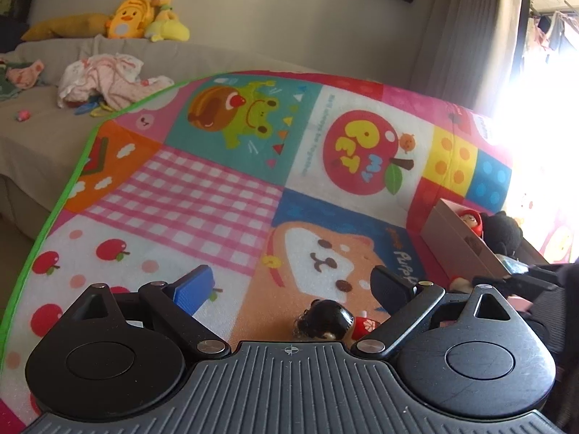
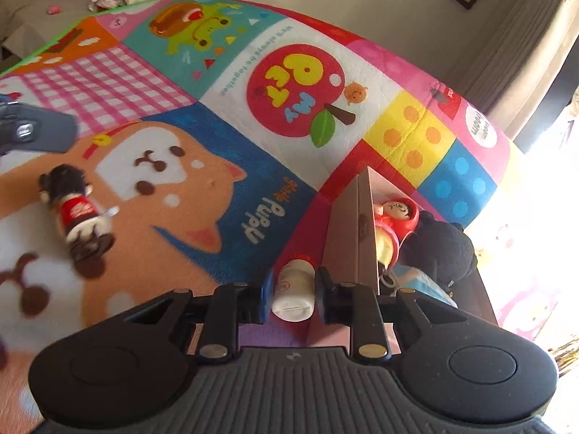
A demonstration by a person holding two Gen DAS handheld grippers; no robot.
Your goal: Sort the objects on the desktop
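A bright cartoon play mat (image 1: 202, 188) with a puppy, a frog and a red apple print covers the surface, and behind it a beige sofa (image 1: 39, 133) carries a heap of pink and white clothes (image 1: 105, 79) and yellow plush toys (image 1: 144, 18). Strong daylight washes out the right side of both views.

The left claw (image 1: 293, 285) hangs over the mat with its jaws spread wide, one blue pad and one black pad well apart, gripping nothing. Between and just below them lies a small doll (image 1: 327, 320) with dark hair and a red top; in the right wrist view it rests on its side on the puppy print, apart from the other things.

The right claw (image 2: 291, 291) is clenched on a small white bottle (image 2: 294, 291) with a red cap, its base turned toward the camera. The bottle sits just beside the near wall of a cardboard box (image 2: 347, 249) at the mat's right edge. Inside the box stand a red round-headed figurine (image 2: 398, 213) and a black plush toy (image 2: 438, 249), touching each other, with a pale blue item (image 2: 423, 282) below them that is too hidden to identify.
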